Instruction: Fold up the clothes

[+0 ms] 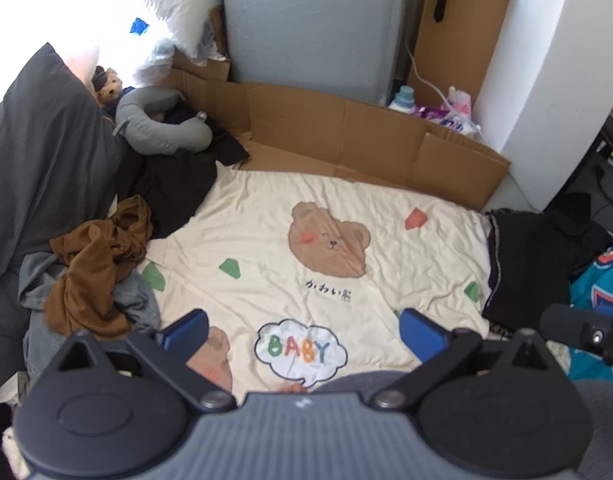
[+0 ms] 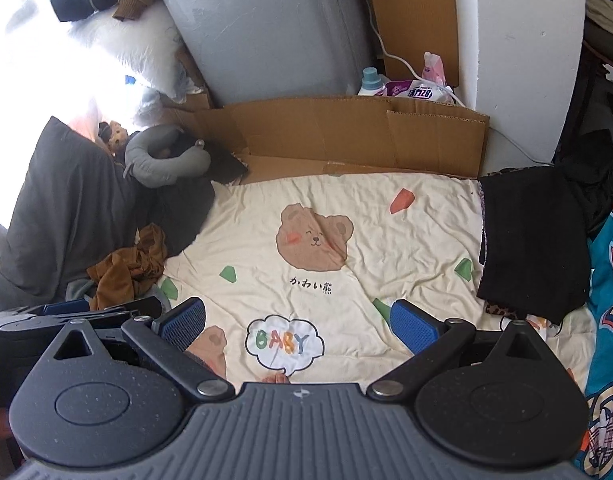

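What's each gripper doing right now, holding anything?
Left gripper: open, holding nothing, above the cream bear-print sheet.
Right gripper: open, holding nothing.

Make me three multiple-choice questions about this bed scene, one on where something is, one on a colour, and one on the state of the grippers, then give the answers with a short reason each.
1. Where does the folded black garment lie on the bear-print sheet?
A. at its right edge
B. over the bear's face
C. against the cardboard at the back

2. What colour is the crumpled garment on top of the pile at the left?
A. teal
B. brown
C. white

3. How do the left gripper and the right gripper stand?
A. both open, holding nothing
B. both shut on cloth
C. left open, right shut on cloth

Answers:
1. A: it lies flat at the sheet's right edge, away from the bear print.
2. B: it is brown, bunched over grey cloth.
3. A: each wrist view shows blue pads spread wide with only the sheet visible between them.
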